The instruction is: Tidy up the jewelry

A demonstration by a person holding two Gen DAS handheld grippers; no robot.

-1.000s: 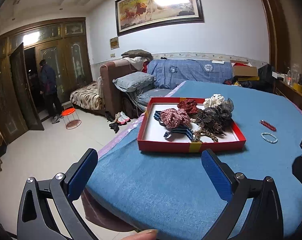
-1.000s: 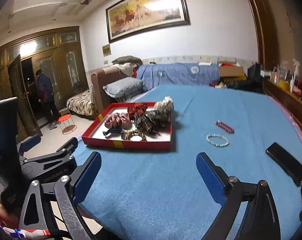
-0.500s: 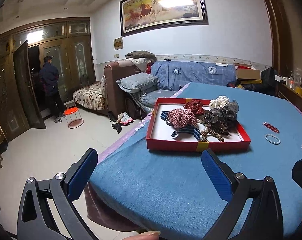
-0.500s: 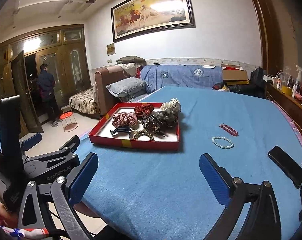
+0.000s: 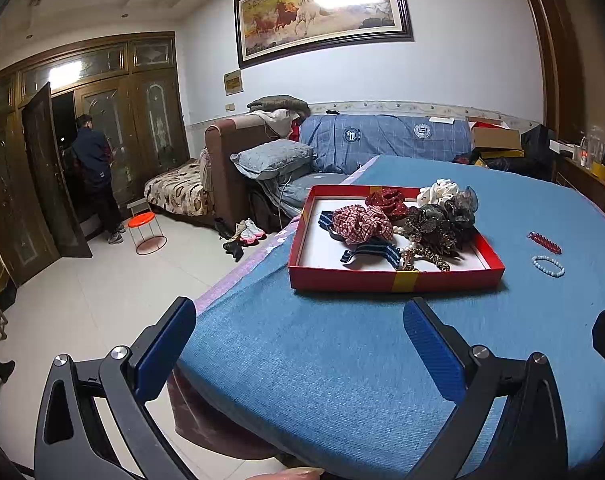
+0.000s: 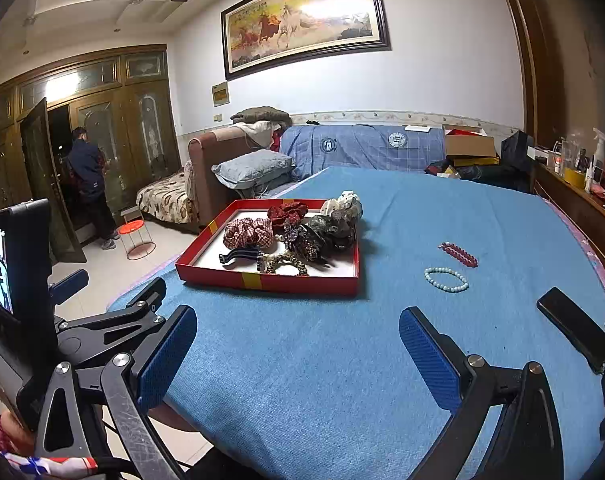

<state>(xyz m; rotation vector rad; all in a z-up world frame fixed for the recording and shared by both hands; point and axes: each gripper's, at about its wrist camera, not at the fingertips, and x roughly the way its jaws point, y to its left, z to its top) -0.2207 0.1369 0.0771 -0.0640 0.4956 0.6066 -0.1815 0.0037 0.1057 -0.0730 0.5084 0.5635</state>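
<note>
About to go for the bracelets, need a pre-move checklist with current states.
1. Left tongs open, holding nothing: ok.
2. Right tongs open, holding nothing: ok.
3. White bracelet lies flat on the blue cloth, apart from the red bracelet: ok.
4. Bare floor left in the red tray near its front wall: ok.
5. Black phone lies close to the right tongs' path: not ok.

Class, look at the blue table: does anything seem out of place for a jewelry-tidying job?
Yes. Two bracelets, the red bead bracelet and the white bead bracelet, lie loose on the blue cloth, right of the red tray, which holds a heap of scrunchies.
</note>
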